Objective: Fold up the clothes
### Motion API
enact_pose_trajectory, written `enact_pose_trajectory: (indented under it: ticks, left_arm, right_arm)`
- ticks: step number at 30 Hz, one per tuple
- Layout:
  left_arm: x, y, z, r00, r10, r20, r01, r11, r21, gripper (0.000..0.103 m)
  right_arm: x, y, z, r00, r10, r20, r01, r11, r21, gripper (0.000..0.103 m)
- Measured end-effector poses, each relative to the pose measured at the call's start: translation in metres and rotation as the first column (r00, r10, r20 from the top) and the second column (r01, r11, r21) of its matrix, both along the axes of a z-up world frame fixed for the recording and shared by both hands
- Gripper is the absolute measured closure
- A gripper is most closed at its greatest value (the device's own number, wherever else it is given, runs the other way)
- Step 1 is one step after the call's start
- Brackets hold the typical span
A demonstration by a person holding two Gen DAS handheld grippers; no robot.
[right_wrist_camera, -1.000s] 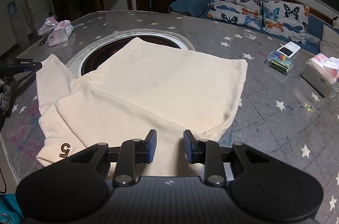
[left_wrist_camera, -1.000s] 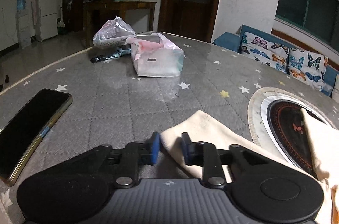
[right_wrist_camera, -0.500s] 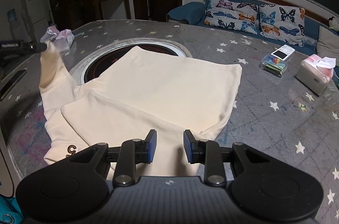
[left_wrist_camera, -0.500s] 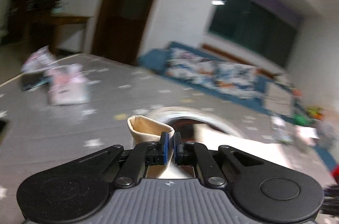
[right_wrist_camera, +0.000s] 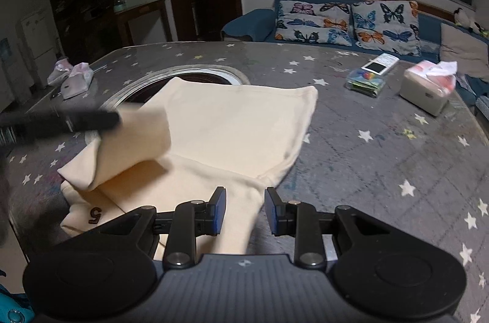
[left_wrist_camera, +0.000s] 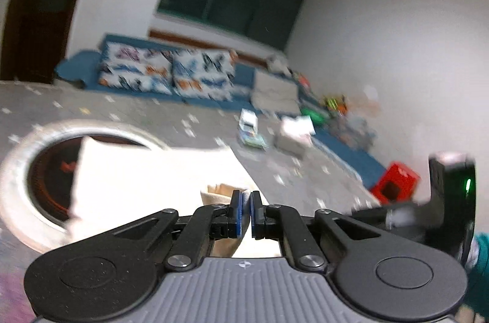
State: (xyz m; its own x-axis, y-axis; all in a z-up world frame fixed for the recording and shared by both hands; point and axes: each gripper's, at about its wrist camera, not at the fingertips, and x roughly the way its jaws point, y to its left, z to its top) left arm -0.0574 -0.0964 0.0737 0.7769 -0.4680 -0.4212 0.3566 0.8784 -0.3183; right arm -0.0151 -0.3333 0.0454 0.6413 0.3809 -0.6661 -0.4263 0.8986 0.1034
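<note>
A grey worktop (right_wrist_camera: 382, 145) with stars stands in a dim living room. The left tool (left_wrist_camera: 246, 213) is clamped on a sleeve (right_wrist_camera: 128, 145) of the cream top (right_wrist_camera: 238, 124), holding it up over the body. The right tool (right_wrist_camera: 244, 210) hangs apart above the near edge. It looks like the sleeve-folding step; next, the sleeve needs laying flat across the body.

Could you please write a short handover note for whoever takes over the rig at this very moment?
Left tool: shut on the sleeve of the cream sweatshirt, carrying it across the body.
Right tool: open, low over the other sleeve, not gripping.
The sweatshirt lies flat on the star-patterned table, partly over the round inset.
Done: first sleeve lifted, mid-fold.
Left: lay that sleeve down, fold the other sleeve, then fold the body.
</note>
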Motion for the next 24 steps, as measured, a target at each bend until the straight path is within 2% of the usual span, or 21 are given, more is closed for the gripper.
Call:
enact_pose_trajectory:
  ticks: [3,8,12,14,18,20,24]
  left_arm:
    - [0.005,-0.010,-0.018,0.999,-0.036,-0.038,0.037,0.999,0.030,0.096]
    - [-0.002,-0.013,-0.029,0.995,-0.083,-0.061,0.087,0.994,0.071,0.089]
    - [-0.011,0.009,-0.023,0.998,-0.046,-0.036,0.050,0.992,0.112,0.083]
    - [-0.015,0.021,-0.021,0.999,-0.028,-0.023,0.031,0.991,0.132,0.069]
    - [-0.027,0.047,-0.018,1.000,0.028,0.005,-0.028,0.983,0.181,0.067]
    - [-0.033,0.061,-0.019,0.998,0.064,0.007,-0.064,0.975,0.211,0.056]
    - [-0.040,0.086,-0.028,0.990,0.140,-0.008,-0.133,0.954,0.268,0.054]
  right_arm:
    - [0.001,-0.003,-0.001,1.000,-0.014,-0.007,0.014,1.000,0.010,0.076]
    - [0.003,-0.001,0.000,1.000,-0.004,-0.019,0.004,0.999,0.036,0.076]
    - [0.005,0.010,0.001,0.999,0.040,-0.029,-0.039,0.998,0.055,0.076]
    - [0.006,0.017,0.002,0.997,0.064,-0.034,-0.062,0.996,0.061,0.076]
    - [0.007,0.027,0.003,0.996,0.087,-0.032,-0.085,0.994,0.075,0.076]
    - [0.008,0.029,0.003,0.995,0.090,-0.042,-0.086,0.993,0.083,0.076]
    - [0.012,0.033,-0.005,0.993,0.087,-0.080,-0.081,0.994,0.071,0.076]
